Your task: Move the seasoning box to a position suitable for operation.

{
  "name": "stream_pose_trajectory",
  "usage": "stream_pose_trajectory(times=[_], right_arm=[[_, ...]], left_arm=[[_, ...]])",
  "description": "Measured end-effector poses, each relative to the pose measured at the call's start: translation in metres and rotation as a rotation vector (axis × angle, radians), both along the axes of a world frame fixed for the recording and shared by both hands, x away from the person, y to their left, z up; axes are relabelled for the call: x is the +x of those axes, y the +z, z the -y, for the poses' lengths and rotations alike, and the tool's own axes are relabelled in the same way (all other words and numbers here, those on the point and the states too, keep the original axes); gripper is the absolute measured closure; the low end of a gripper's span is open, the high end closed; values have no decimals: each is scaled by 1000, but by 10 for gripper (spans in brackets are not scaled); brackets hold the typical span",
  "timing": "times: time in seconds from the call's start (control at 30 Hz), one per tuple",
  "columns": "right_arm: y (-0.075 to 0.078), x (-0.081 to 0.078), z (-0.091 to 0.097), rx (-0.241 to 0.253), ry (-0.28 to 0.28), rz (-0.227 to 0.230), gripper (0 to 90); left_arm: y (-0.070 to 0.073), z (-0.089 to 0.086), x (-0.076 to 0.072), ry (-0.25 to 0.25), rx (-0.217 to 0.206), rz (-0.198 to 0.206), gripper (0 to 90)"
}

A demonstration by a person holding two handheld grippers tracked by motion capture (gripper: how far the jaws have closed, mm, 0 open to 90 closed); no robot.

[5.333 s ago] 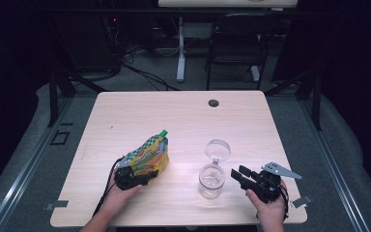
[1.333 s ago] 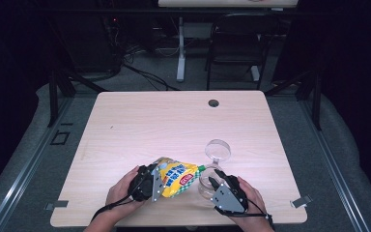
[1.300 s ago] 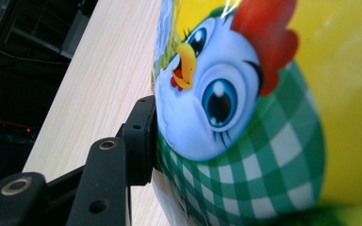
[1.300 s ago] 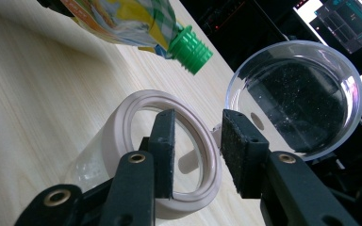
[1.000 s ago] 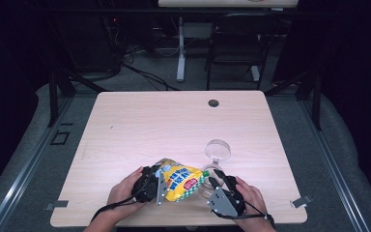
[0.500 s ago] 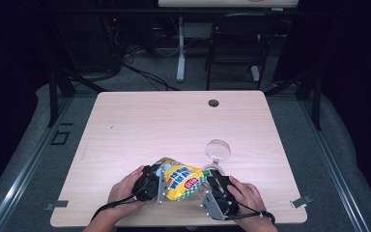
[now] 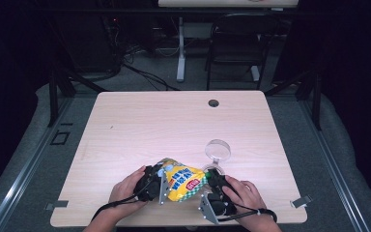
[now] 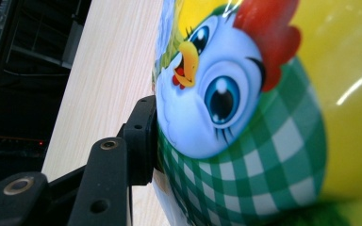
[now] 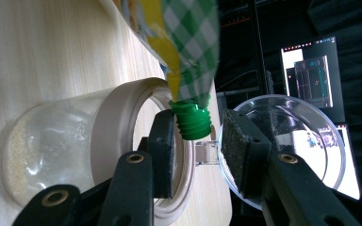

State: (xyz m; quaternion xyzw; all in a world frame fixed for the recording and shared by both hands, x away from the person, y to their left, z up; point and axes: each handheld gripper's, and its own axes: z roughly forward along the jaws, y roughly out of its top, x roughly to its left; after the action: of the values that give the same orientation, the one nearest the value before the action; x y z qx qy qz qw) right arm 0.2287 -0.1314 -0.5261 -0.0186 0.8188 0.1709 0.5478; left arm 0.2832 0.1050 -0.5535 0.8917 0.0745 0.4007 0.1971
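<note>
A yellow pouch (image 7: 182,180) with green checks and a cartoon chicken (image 8: 226,94) is held near the table's front edge. My left gripper (image 7: 158,183) is shut on its body; one black finger (image 8: 141,136) presses its side. The pouch's green threaded spout (image 9: 192,120) hangs over the mouth of a clear jar (image 9: 75,141) that has a pale rim. The jar's hinged clear lid (image 7: 218,149) lies open. My right gripper (image 9: 202,141) has the spout between its jaws, which have just been opening; one pad stands clear of the spout.
The light wooden table (image 7: 149,125) has a round cable hole (image 7: 213,103) at its far edge. A chair (image 7: 236,43) and desk legs stand beyond it. A lit monitor (image 9: 311,75) shows in the right gripper view.
Since the earliest frame the pouch has come from the left to the jar, and my right gripper has come in from the right to its spout. Over the last second little has moved.
</note>
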Motion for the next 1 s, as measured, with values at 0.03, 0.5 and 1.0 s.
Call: stream_pose_trajectory(times=[0.03, 0.5, 1.0], right_arm=[[0, 0, 0, -5, 2, 2, 652], [-3, 0, -7, -54, 13, 18, 688], [-4, 0, -11, -85, 15, 30, 701]], left_arm=[[0, 0, 0, 0, 3, 1, 549], [1, 1, 1, 2, 14, 1, 550], [2, 3, 2, 2, 27, -1, 550]])
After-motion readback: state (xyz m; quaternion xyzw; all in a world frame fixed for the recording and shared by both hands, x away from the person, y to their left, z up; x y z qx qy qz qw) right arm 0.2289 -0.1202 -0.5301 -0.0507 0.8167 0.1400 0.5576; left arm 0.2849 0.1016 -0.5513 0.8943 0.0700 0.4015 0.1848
